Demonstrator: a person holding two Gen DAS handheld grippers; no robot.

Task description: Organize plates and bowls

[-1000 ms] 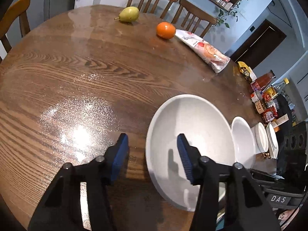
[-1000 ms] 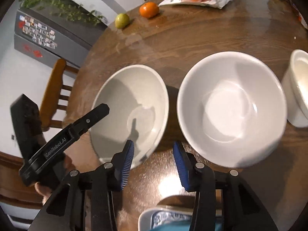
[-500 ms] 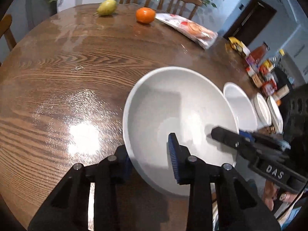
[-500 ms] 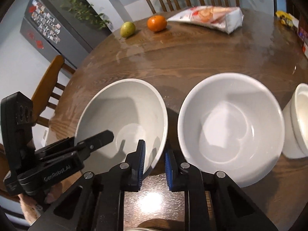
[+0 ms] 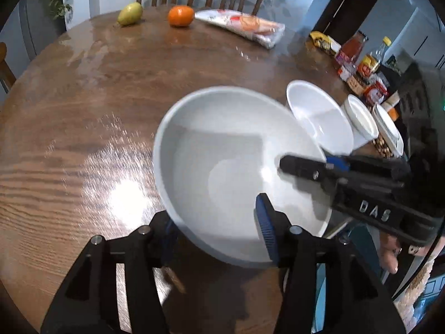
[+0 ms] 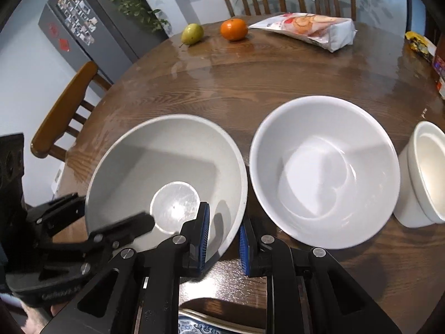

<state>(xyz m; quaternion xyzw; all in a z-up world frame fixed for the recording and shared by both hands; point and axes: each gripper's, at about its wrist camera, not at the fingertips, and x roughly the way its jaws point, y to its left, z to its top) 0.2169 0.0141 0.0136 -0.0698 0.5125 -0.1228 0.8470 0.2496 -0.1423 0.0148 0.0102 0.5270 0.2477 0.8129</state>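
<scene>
A large grey-white bowl is held at its near rim by both grippers. My left gripper is shut on the rim, one finger inside, one under the wall. My right gripper is shut on the same bowl's right rim, and shows in the left wrist view. My left gripper shows in the right wrist view. A second large white bowl sits just right of it. Small white bowls stand further right.
On the round wooden table lie a pear, an orange and a snack bag at the far side. Jars and packets crowd the right edge. Chairs surround the table. A patterned plate edge shows at the bottom.
Both grippers closed on the grey-white bowl's rim: the left moved in and shut, then the right shifted left onto its right rim. The bowl looks raised and blurred.
</scene>
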